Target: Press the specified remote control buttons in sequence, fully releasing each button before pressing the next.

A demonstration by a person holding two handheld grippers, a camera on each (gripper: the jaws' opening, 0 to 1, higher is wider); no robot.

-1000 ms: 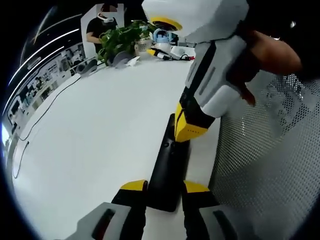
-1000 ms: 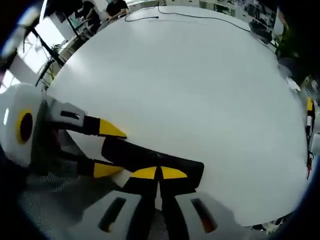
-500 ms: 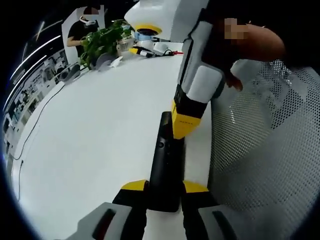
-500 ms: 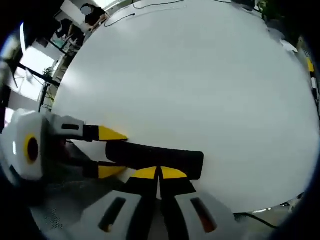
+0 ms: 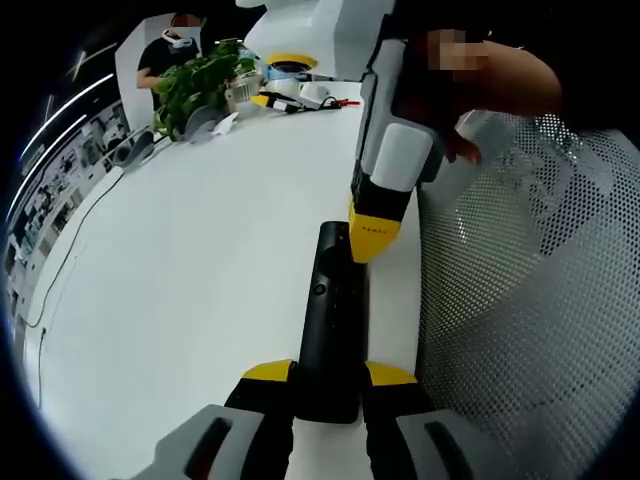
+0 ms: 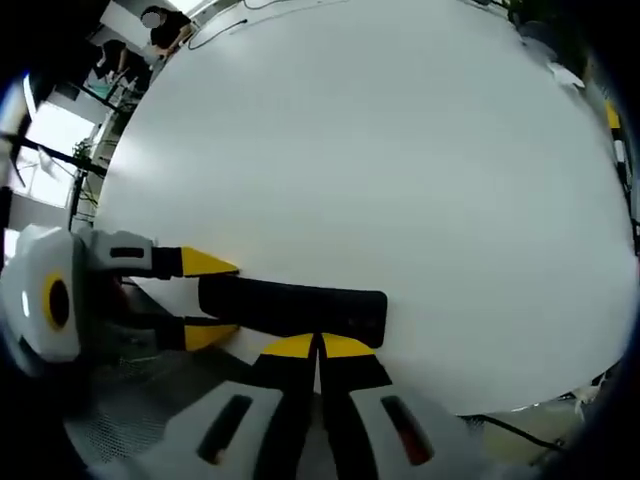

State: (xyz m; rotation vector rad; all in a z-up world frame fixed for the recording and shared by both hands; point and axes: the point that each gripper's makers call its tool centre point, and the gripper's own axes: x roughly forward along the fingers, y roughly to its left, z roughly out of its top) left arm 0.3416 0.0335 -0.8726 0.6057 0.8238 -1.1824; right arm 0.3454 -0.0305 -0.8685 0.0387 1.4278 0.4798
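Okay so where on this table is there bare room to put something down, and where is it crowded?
The white table is bare from beside the black remote out to the thin cable near its edge. It is crowded at the far end, around the plant and small items, and at the near edge, where the left gripper and right gripper work on the remote.

Slim black remote control [image 5: 332, 330] [image 6: 293, 306], flat near the white table's edge.
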